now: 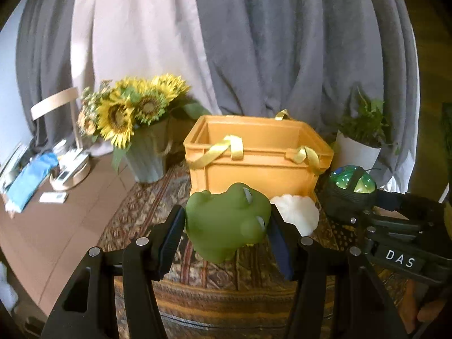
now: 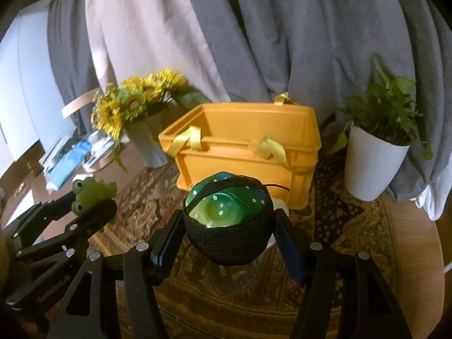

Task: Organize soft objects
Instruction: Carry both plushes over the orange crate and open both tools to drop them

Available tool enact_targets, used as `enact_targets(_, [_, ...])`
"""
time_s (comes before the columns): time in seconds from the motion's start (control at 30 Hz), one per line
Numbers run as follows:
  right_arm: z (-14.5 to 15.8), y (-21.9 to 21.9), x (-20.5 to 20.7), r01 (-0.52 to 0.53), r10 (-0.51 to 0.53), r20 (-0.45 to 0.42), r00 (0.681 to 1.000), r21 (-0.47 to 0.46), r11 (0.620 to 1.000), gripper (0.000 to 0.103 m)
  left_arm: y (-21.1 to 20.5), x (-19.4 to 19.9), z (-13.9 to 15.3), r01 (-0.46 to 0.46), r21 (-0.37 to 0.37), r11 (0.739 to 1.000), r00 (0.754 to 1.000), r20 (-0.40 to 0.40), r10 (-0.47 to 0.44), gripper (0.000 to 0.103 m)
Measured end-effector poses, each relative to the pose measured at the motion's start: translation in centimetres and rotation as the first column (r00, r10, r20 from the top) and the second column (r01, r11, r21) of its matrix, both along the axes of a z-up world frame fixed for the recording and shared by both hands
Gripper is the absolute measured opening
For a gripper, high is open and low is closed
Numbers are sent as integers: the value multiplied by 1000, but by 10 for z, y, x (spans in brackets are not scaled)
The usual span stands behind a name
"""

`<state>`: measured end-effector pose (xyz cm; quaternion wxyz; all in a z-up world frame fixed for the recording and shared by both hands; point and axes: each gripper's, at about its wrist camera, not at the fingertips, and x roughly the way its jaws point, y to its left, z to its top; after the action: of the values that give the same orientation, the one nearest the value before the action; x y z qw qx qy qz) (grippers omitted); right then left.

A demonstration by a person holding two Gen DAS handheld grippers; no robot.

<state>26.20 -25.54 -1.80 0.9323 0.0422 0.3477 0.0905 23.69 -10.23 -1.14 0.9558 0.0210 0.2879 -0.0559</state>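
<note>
My left gripper (image 1: 226, 231) is shut on a soft green frog toy (image 1: 227, 221) and holds it above the patterned cloth, in front of the orange bin (image 1: 254, 169). The frog also shows in the right wrist view (image 2: 90, 195). My right gripper (image 2: 228, 234) is shut on a green ball with white dots wrapped in black netting (image 2: 228, 220); it also shows in the left wrist view (image 1: 350, 195). A white soft object (image 1: 296, 212) lies on the cloth by the bin's front wall. The orange bin (image 2: 248, 155) is open, with yellow ribbon handles.
A vase of sunflowers (image 1: 132, 118) stands left of the bin and a white potted plant (image 2: 375, 155) to its right. Blue cloth and small items (image 1: 34, 178) lie on the brown table at far left. Grey and white curtains hang behind.
</note>
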Motion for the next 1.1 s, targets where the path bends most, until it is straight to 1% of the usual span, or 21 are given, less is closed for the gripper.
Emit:
enact_targets(0.3, [14,9,8,97,-98,44,994,19,995,64,9,22,18,101,14,995,994,47,-101,57])
enact_targets(0.33, [16,10,9,104,-105,72,992,18,994,64,10,24,20,110,12,994,992,52,-111,57])
enact_targets(0.43, [22,11,12,123,-124,92,988,14,992,64,11,32,26,133,8,991,989,62,-133,58])
enact_targets(0.73, [38,11,37,152,-150,130,980,-12,988,64,10,67,36,177,-24,984,981,88,-175,58])
enact_targets(0.87, [43,6,54,158,-156,135,978,-5,987,64,9,86,42,190,-37,981,978,97,-186,58])
enact_targets(1.1, [51,1,83,166,-166,148,975,8,986,64,5,120,50,199,-30,980,974,114,-194,58])
